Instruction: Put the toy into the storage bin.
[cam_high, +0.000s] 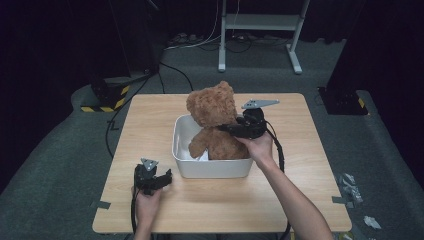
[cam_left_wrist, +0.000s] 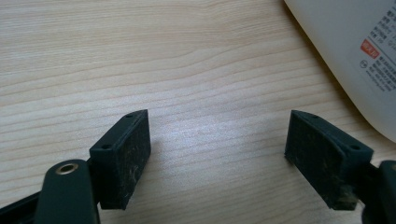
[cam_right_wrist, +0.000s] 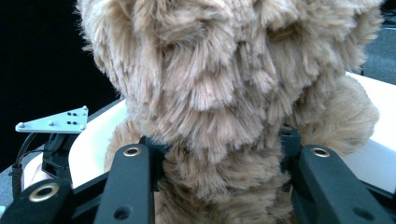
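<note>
Dark curtains and grey carpet surround one light wooden table (cam_high: 300, 195) with a pale, fine-grained top and rounded corners. Beyond its far edge stands a white metal frame (cam_high: 260, 30) on two feet, with cables on the floor beside it.

One white rectangular plastic bin (cam_high: 212, 167) with smooth walls and rounded corners sits near the middle of the table, closer to the near edge. One brown teddy bear of shaggy plush (cam_high: 216, 117) sits upright inside it, head and shoulders rising above the rim at the bin's far side. A bit of white paper shows on the bin floor by the bear's leg.

Two black hand-held grippers are in use, each topped by a grey three-cornered plate. The right gripper (cam_high: 231, 128) reaches in from the bin's right side, its jaws pressed on either side of the bear's body just below the head; in the right gripper view the fur (cam_right_wrist: 215, 93) bulges between the two black jaws, so it is clamped on the bear. The left gripper (cam_high: 166, 176) rests low at the table's near edge, just left of the bin's near-left corner, its jaws spread wide with bare wood between the rough pads (cam_left_wrist: 135, 149) and nothing held. A printed label on the bin wall (cam_left_wrist: 378, 51) shows at the upper right of the left gripper view.
</note>
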